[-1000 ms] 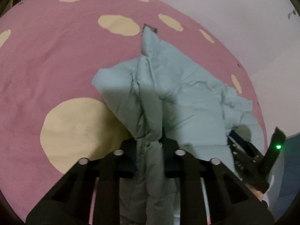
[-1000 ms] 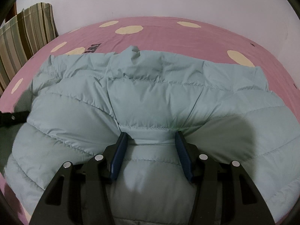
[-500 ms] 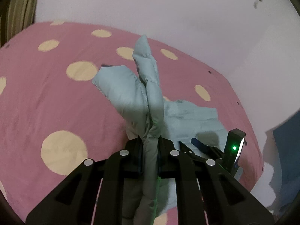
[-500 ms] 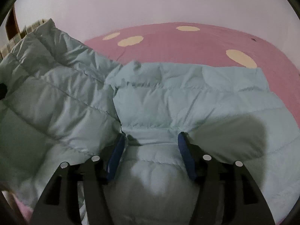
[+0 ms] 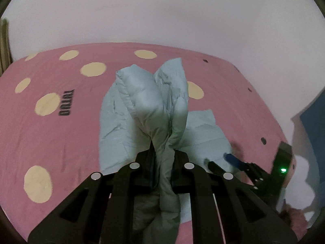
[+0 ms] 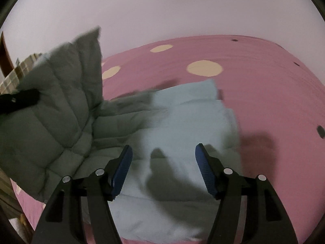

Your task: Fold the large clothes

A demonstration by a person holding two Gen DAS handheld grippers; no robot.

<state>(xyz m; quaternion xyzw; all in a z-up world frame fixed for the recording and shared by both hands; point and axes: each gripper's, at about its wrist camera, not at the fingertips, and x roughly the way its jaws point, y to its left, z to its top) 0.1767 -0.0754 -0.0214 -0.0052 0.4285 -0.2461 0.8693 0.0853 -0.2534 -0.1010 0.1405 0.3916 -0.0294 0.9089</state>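
Lifted higher off the pink dotted bed [image 5: 61,142], the pale blue quilted puffer jacket [image 5: 154,105] hangs pinched in the left gripper [image 5: 161,169], while the right gripper [image 6: 163,168], fingers just widened and empty above the part lying on the bed, must likely regrip to complete the fold.

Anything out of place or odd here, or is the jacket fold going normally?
Nothing is damaged or spilled. The pale blue jacket is half folded: one bunched side hangs lifted off the pink bedspread, clamped in the left gripper. The right gripper hovers open above the flat part, its jaws having just been opening.
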